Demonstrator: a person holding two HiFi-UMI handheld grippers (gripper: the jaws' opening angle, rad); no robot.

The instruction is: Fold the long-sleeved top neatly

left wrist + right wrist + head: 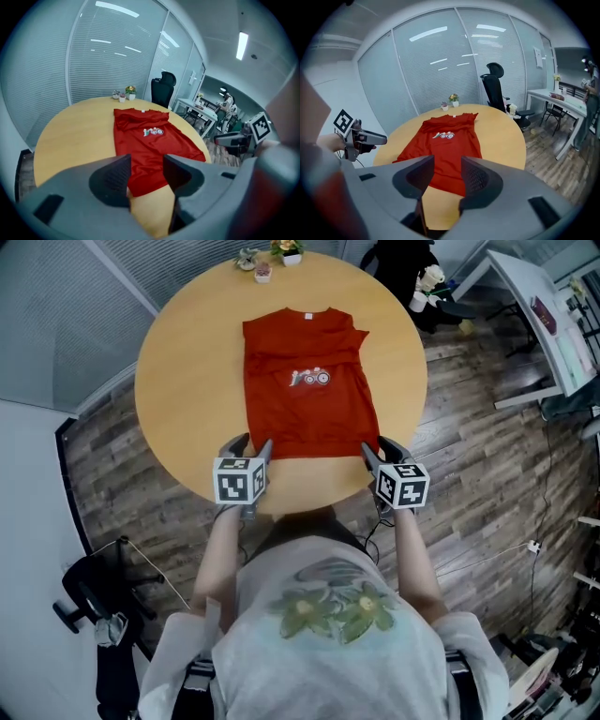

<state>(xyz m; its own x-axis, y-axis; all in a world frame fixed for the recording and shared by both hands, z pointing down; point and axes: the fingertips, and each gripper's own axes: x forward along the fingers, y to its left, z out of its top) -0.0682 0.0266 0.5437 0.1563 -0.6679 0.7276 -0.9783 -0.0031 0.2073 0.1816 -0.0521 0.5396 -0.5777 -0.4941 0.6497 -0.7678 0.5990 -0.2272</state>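
Head view: a red long-sleeved top [309, 390] lies flat on a round wooden counter [187, 381], collar at the far side, sleeves folded in over the body, hem toward the person. The chest print [310, 378] is a small white and pale graphic with round shapes; no letters in it can be read. Small plant pots [267, 259] stand at the counter's far edge. The left tongs [250, 448] hover at the near left hem corner and the right tongs [382, 451] at the near right one. Each carries a marker cube [239, 481] with black-and-white squares and no readable writing.

Left gripper view: the left tongs' jaws are released and stand apart, with the top's near hem corner and bare counter showing between them. Whether the pads touch the cloth cannot be told.

Right gripper view: the right tongs' jaws are also apart and hold nothing. The hem edge lies beyond the gap. A black office chair [494, 89] stands behind the counter.
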